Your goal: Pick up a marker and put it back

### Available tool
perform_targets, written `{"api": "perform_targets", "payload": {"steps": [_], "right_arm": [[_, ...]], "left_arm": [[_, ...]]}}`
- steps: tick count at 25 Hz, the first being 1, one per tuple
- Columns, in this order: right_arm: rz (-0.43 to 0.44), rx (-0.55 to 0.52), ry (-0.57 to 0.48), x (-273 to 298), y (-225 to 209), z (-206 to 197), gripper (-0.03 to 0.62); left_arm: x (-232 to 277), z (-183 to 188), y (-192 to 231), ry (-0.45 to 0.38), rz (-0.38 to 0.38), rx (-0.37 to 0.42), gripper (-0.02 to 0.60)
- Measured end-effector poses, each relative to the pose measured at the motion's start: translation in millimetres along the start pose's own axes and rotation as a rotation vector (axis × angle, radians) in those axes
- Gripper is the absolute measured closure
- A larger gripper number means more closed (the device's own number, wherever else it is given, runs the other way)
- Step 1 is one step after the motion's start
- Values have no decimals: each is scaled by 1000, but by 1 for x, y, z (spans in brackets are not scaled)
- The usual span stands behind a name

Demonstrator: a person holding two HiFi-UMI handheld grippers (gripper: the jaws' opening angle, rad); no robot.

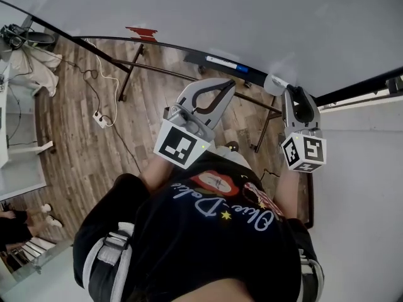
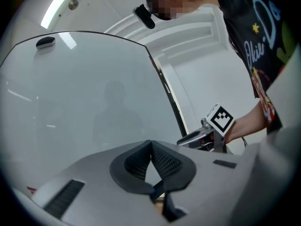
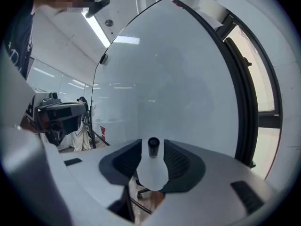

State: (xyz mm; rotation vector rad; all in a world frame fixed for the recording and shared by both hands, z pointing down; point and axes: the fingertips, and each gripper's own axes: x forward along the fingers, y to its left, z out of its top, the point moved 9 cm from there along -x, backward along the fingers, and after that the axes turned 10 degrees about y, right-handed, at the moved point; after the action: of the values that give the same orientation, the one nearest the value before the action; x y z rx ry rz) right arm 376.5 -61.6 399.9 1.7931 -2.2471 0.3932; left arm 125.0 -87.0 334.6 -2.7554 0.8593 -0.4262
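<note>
A white marker (image 3: 153,166) with a black end lies between the jaws of my right gripper (image 3: 153,154), and a gap shows on each side of it, so the gripper is open. In the head view the marker (image 1: 275,83) sits at the whiteboard's lower edge, just ahead of the right gripper (image 1: 291,93). My left gripper (image 2: 151,147) is shut, pads touching at their tips with nothing between them. It hovers left of the right one, in front of the whiteboard (image 2: 84,107). The head view shows the left gripper (image 1: 228,85) near the board's tray (image 1: 214,60).
The whiteboard (image 1: 252,17) fills the top of the head view. A blue-capped marker (image 1: 241,68) lies on its tray and a red item (image 1: 141,31) sits farther left. Below are the stand's dark legs (image 1: 129,74), a wooden floor and a power strip (image 1: 101,117) with cables.
</note>
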Motion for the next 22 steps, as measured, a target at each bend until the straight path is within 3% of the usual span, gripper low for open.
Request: {"api": "perform_targets", "payload": {"steps": [4,7,22], "right_arm": [[-24,-13,4,3,-2,3,465],[-34,-9,17,5,-3,4,515],[-57,-113,3,-2,4,32,522]], "left_arm": [[1,1,7,-11,8,2,577],[1,1,14,-22,11,-2,577],[7,5,24,-30,6,-6,578]]}}
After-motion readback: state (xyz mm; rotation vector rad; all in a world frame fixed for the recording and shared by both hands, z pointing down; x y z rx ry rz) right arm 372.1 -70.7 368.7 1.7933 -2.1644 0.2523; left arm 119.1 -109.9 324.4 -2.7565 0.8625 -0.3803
